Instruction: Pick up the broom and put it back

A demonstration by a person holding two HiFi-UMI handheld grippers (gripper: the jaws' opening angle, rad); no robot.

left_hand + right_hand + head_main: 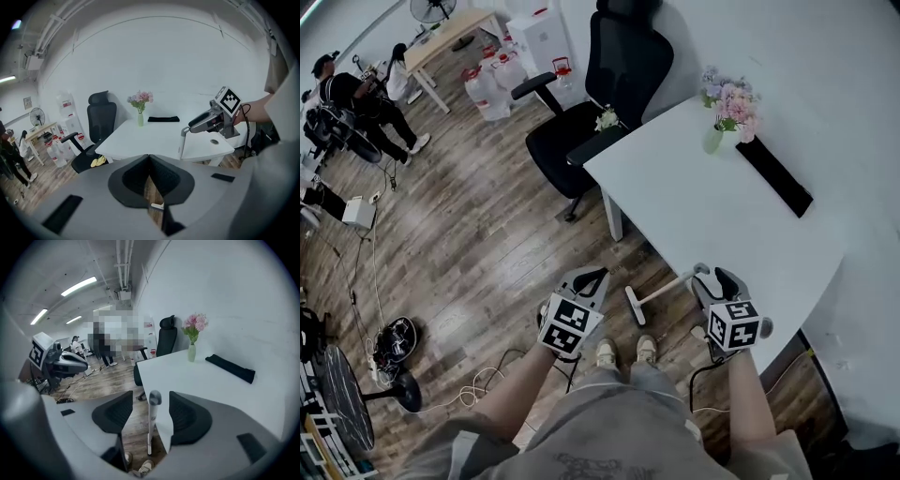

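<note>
Right tool (pixel 150 411) gapes; broom (pixel 150 430) slim, white, grey-capped.

Grey left gripper (pixel 587 276), grey right gripper (pixel 714 274), grey shorts (pixel 609 412), pale sneakers (pixel 606 352).

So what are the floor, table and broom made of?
Floor: wood or wood-look planks; grain and seams show, slight sheen. Table: smooth matte white top, probably laminate. Broom: pale smooth handle with grey cap, plastic or painted metal; cannot tell which.

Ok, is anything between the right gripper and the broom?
Nothing visible. The top of the broom handle stands in the gap between the open jaws of the right gripper, touching neither of them, beside the edge of the white table.
</note>
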